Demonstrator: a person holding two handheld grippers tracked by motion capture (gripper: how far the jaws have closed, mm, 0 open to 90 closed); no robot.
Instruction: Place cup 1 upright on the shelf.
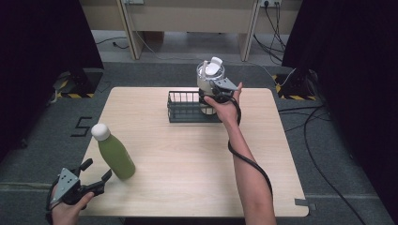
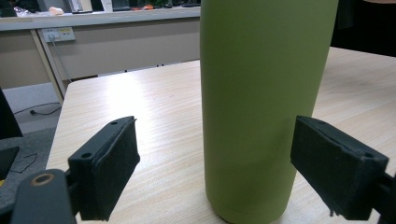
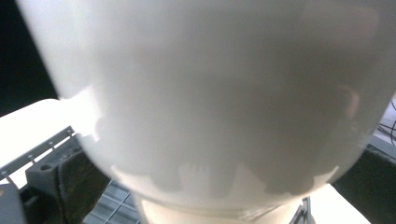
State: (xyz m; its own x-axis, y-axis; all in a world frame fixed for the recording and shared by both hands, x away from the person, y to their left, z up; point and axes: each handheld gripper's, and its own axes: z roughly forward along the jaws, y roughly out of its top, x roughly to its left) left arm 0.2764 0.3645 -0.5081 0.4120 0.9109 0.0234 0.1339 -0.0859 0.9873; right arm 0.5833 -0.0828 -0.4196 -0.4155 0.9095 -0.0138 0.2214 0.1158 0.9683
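At the near left corner of the pale wooden surface (image 1: 187, 159), the left gripper (image 1: 96, 176) is held in a hand (image 1: 68, 211) that comes in from the bottom edge. Its two black fingers (image 2: 105, 172) are spread apart and pointed toward a green bottle (image 1: 116, 157) with a white cap. In the left gripper view, the bottle (image 2: 261, 107) is seen standing upright between the two padded fingers, with a gap left on each side, so nothing is gripped. The bottle is tall and matte green, and it stands near the left edge of the surface.

Toward the middle of the far edge, a dark wire basket (image 1: 185, 108) is set on the surface. At its right end, a white jug-like container (image 1: 209, 77) with a white lid is held above the basket by the right gripper (image 1: 213, 91), which is carried by a hand (image 1: 227, 108) on an outstretched forearm. A black cable is trailed along that forearm. In the right gripper view, the rounded white container (image 3: 210, 93) is seen very close, with the black fingers (image 3: 77, 182) pressed against its lower sides and the basket's wire grid seen beneath it. The right fingers are closed on the container. The two grippers are kept well apart.
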